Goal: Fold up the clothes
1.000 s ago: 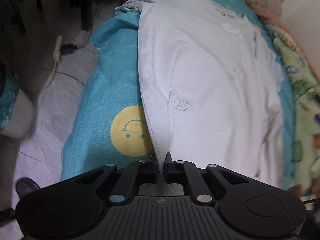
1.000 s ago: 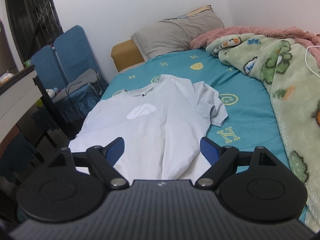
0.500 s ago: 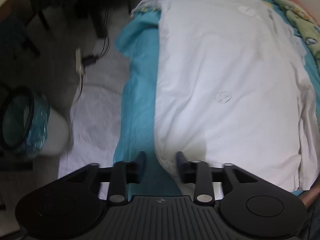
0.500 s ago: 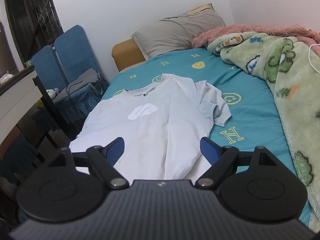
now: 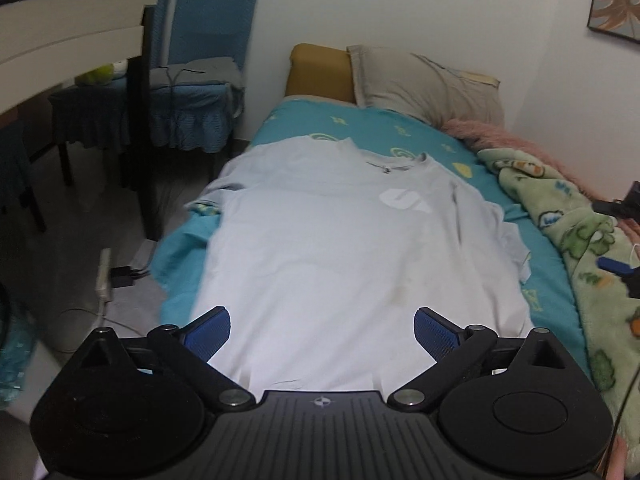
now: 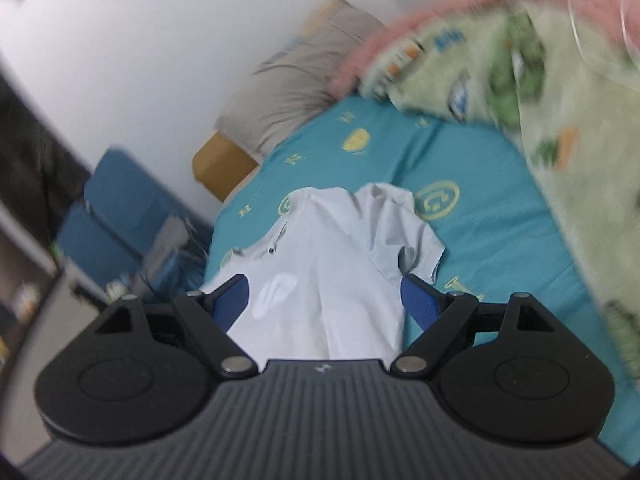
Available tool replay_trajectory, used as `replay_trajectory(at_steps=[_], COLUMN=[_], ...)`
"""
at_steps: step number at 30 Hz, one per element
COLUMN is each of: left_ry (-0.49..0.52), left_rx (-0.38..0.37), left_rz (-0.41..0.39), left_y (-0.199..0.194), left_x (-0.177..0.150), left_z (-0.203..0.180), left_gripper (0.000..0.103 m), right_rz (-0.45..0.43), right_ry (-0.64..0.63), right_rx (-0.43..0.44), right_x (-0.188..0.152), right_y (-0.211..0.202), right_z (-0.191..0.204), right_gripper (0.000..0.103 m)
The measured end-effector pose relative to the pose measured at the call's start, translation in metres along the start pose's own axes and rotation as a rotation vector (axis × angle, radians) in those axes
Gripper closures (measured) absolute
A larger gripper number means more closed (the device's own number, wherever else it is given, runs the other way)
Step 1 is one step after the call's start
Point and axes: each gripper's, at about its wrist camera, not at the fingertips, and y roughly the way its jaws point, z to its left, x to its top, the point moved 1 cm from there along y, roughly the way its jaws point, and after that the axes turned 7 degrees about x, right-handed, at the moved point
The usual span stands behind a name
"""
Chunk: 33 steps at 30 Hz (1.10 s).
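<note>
The white T-shirt (image 5: pixel 340 256) lies spread flat on the bed (image 5: pixel 372 128), collar at the far end, ready for folding. The left gripper (image 5: pixel 322 334) hovers over its near hem, jaws opening, nothing between them; the right gripper (image 6: pixel 326 304) is spread, empty.

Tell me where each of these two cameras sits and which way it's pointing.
Left wrist: on the left gripper, looking up the bed over the white T-shirt toward the pillow; its jaws, opening, hold nothing.
Right wrist: on the right gripper, rolled sideways and blurred, facing the T-shirt's collar end; open jaws frame it.
Shared: T-shirt, pillow, green blanket.
</note>
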Motion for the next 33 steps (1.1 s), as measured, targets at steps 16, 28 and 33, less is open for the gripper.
replay_trajectory(at_steps=[16,28,33], left_ry=[-0.101,-0.15,-0.117], left_rx=[-0.01,-0.038,-0.037], left_rz=[0.081,0.078,0.072], left_y=[0.121,0.115,0.114], left_x=[-0.023,-0.022,-0.025], left_z=[0.05,0.051,0.045], left_gripper=[0.004,0.005,0.005], right_rz=[0.095,0.07,0.181], right_ry=[0.116,-0.624,-0.761], right_rx=[-0.134,-0.022,0.047], right_x=[0.023,-0.022,-0.079], right_y=[0.159,0.188,0.216], right_z=[-0.108,0.034,0.064], right_gripper=[0.053,0.093,0.091])
